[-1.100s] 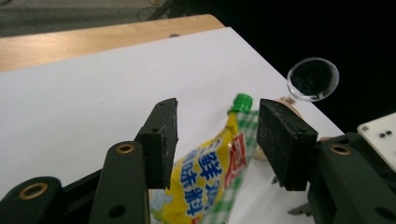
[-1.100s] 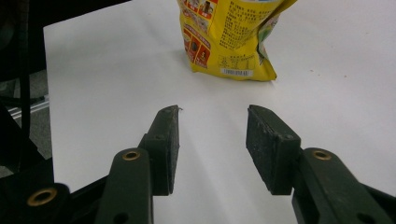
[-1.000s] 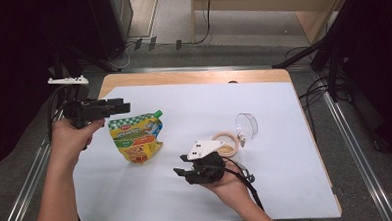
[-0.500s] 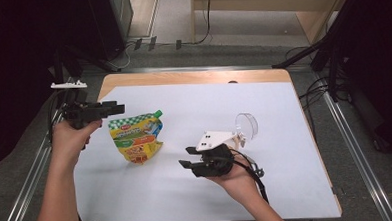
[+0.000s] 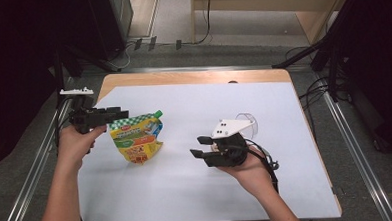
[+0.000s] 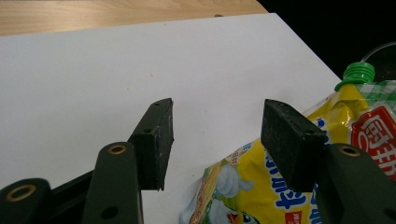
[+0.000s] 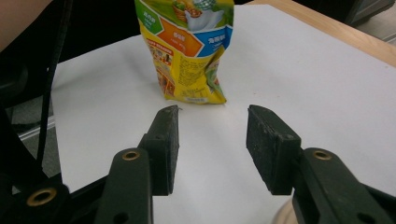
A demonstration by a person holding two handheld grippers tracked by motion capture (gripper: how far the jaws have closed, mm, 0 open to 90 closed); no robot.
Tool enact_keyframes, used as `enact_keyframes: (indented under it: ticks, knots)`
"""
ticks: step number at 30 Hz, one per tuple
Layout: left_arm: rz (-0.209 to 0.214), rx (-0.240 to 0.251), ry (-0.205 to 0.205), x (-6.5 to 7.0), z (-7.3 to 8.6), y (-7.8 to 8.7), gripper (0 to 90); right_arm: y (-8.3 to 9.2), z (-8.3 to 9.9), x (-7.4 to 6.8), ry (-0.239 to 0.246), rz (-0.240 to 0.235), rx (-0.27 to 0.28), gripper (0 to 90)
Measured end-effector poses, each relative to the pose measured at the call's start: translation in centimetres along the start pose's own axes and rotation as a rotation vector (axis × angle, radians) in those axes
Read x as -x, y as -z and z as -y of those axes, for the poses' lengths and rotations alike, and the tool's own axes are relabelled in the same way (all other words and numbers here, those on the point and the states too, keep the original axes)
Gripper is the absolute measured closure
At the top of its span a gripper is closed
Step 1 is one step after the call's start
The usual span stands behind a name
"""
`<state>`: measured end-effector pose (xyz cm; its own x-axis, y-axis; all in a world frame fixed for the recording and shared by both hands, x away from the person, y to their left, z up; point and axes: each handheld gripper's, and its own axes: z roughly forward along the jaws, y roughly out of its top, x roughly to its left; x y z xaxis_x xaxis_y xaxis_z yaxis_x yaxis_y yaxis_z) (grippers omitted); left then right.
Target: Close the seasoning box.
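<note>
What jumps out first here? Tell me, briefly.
The bright yellow pouch with its green cap lies left of centre on the white sheet. The left gripper sits right at its top edge, jaws open, while the right gripper points toward it from the right, also open.

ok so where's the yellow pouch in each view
High view: the yellow pouch lies left of centre on the white sheet.
Left gripper view: lower right, partly behind the right-hand jaw.
Right gripper view: top centre, beyond the jaws.
Shared landmark: the white sheet under it.
</note>
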<state>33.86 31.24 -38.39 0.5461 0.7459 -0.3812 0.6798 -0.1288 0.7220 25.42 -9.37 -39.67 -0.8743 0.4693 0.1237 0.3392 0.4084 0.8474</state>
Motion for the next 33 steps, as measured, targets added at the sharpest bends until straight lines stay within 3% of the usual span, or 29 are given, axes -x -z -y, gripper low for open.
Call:
enact_keyframes:
  ticks: [17,33]
  knots:
    - [-0.009,-0.014,0.011,-0.4,0.5,-0.2,44.2,4.1,-0.9,2.1,-0.017,0.07,0.011,55.5]
    - [-0.018,-0.026,0.008,-0.6,0.6,-0.4,43.8,7.9,-0.8,4.5,-0.067,0.15,0.045,57.0]
